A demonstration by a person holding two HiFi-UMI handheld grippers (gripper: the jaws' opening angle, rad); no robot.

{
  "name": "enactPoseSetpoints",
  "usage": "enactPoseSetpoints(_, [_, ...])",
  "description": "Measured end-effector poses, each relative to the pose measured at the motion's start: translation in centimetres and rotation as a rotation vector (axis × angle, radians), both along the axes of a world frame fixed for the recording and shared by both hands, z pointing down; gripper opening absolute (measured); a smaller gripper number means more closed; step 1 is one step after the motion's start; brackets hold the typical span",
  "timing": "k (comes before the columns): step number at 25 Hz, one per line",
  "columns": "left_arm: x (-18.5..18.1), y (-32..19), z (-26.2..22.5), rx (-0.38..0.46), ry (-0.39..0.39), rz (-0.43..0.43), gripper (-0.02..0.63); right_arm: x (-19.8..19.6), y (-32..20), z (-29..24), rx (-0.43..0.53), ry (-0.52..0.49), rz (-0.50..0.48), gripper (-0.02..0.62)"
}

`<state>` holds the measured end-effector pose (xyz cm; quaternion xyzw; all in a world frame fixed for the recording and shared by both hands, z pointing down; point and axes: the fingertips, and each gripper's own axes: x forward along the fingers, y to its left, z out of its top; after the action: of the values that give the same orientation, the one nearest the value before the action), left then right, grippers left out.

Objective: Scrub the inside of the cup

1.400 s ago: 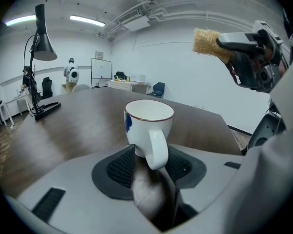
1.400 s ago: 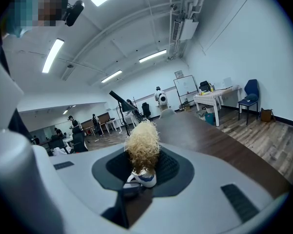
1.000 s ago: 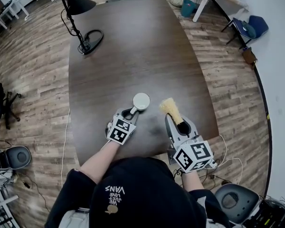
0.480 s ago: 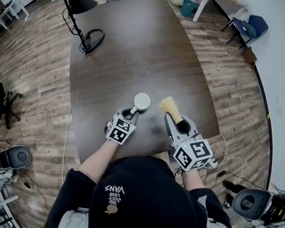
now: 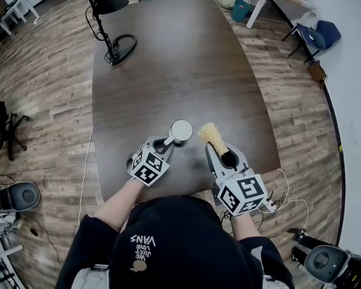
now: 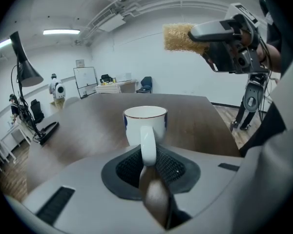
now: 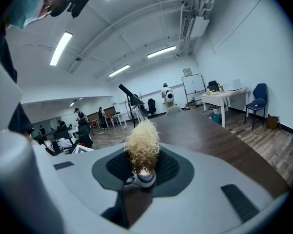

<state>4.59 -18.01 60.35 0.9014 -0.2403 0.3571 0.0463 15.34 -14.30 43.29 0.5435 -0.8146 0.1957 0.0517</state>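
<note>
A person leaning over a dark wooden worktop (image 5: 168,71) holds a gripper in each hand. The left gripper (image 5: 166,142) has its jaws pinched on the handle of a white cup (image 5: 181,129), which stands upright with its mouth open to the ceiling near the worktop's front edge. In the left gripper view the handle (image 6: 148,145) runs straight back between the two dark pads, and a thin gold line rims the cup's lip. Whether its base rests on the wood or hangs just above it cannot be told.

The right gripper (image 5: 220,152) has its jaws clamped on the handle of a brush (image 5: 212,134), whose pale, straw-coloured bristles point away from the person. The brush sits just to the right of the cup, higher than its rim and apart from it, outside the cup's mouth. In the right gripper view the frizzy bristles (image 7: 142,145) rise directly from between the pads.

A black desk lamp (image 5: 105,5) stands at the worktop's far left corner.
</note>
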Motion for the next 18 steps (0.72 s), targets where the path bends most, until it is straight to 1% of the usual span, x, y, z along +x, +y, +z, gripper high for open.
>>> enactPoseSetpoints(5, [-1.4, 1.5, -0.4, 0.052, -0.07, 0.082, 0.077, -1.3, 0.5, 0.8, -0.016, 0.027, -0.038, 0.101])
enactPoseSetpoints(8, [-1.9, 2.4, -0.5, 0.083, -0.109, 0.126, 0.077, -2.2, 0.7, 1.4, -0.021, 0.06, -0.071, 0.101])
enactPoseSetpoints(12, [-2.3, 3.0, -0.4, 0.095, -0.132, 0.148, 0.077, -3.3, 0.9, 2.2, -0.028, 0.1, -0.119, 0.101])
enactPoseSetpoints(15, [-2.6, 3.0, -0.4, 0.101, -0.143, 0.155, 0.076, -4.1, 0.8, 3.1, -0.035, 0.156, -0.164, 0.101])
enactPoseSetpoints(18, [-2.7, 3.2, -0.3, 0.118, -0.166, 0.176, 0.077, -5.0, 0.5, 4.4, -0.042, 0.241, -0.236, 0.101])
